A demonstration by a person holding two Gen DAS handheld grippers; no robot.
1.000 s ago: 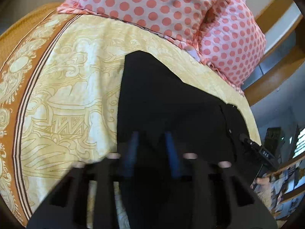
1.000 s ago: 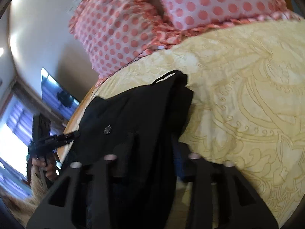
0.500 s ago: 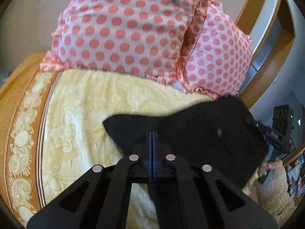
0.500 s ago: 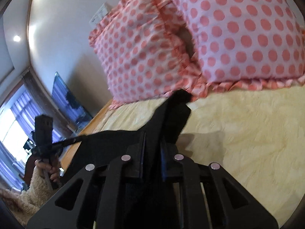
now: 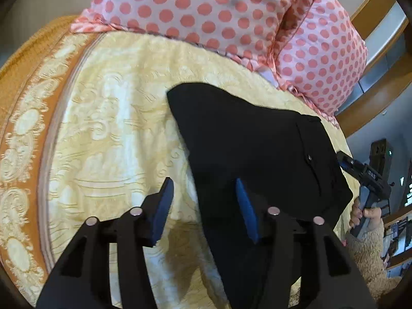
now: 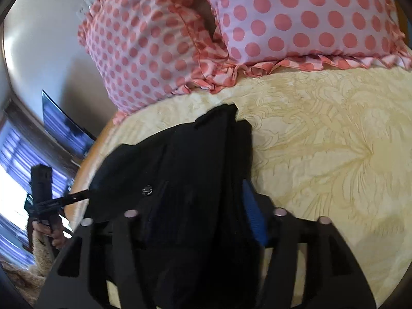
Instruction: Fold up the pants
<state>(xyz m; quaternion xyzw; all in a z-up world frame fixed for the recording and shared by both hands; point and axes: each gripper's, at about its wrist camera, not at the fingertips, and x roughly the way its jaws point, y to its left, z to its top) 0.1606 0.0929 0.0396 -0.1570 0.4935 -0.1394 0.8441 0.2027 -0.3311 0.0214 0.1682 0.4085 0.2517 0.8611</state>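
Black pants (image 5: 257,141) folded on the bed (image 5: 110,134). Left hand-held gripper (image 5: 206,200) wide open, empty; right hand-held gripper (image 6: 195,206) spread, cloth between fingers. Risk: snagging, undoing fold.

In the right wrist view the pants (image 6: 195,170) drape over the right gripper (image 6: 200,221), hiding its left finger entirely; only part of the blue pad (image 6: 253,215) on the other shows, so its spread cannot be judged. The pants run out past the bottom edge in both views. The window area (image 6: 15,180) is blurred and washed out.
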